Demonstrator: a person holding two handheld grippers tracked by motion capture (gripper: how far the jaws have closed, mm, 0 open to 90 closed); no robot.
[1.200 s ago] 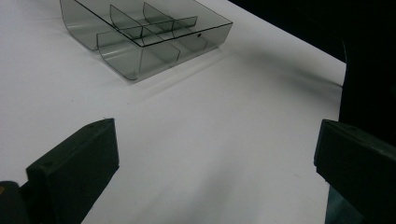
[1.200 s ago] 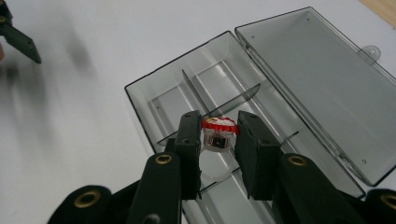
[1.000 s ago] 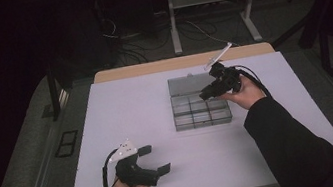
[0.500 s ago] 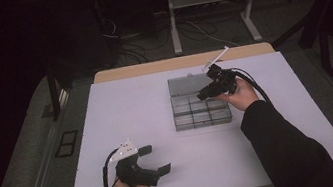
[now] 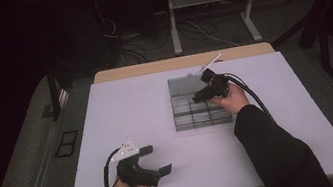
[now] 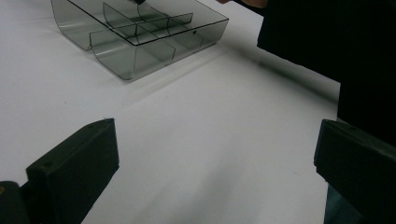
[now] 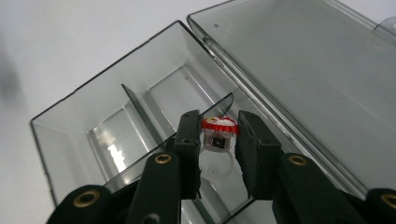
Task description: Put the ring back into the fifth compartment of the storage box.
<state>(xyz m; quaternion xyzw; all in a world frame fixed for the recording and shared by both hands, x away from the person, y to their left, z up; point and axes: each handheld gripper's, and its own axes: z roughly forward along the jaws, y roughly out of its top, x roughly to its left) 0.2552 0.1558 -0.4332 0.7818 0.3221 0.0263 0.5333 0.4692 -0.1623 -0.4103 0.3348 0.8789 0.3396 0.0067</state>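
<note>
The right tongs [image 7: 212,140] have sunk toward the open organizer box [image 5: 201,110] on the bench [image 5: 127,115] — clamped on a toy ring [image 7: 217,135], above a compartment. Light, small, slippery plastic — best gripped across its band. Left tongs [image 5: 157,159] rest wide open, empty.

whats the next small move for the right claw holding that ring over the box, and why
Probably lower a little further, then open. The right claw is shut on the red-topped ring, which hangs just above a divider of the open clear organizer box, not yet down in a compartment. Nudging off the divider first should keep the ring from catching on it.
</note>
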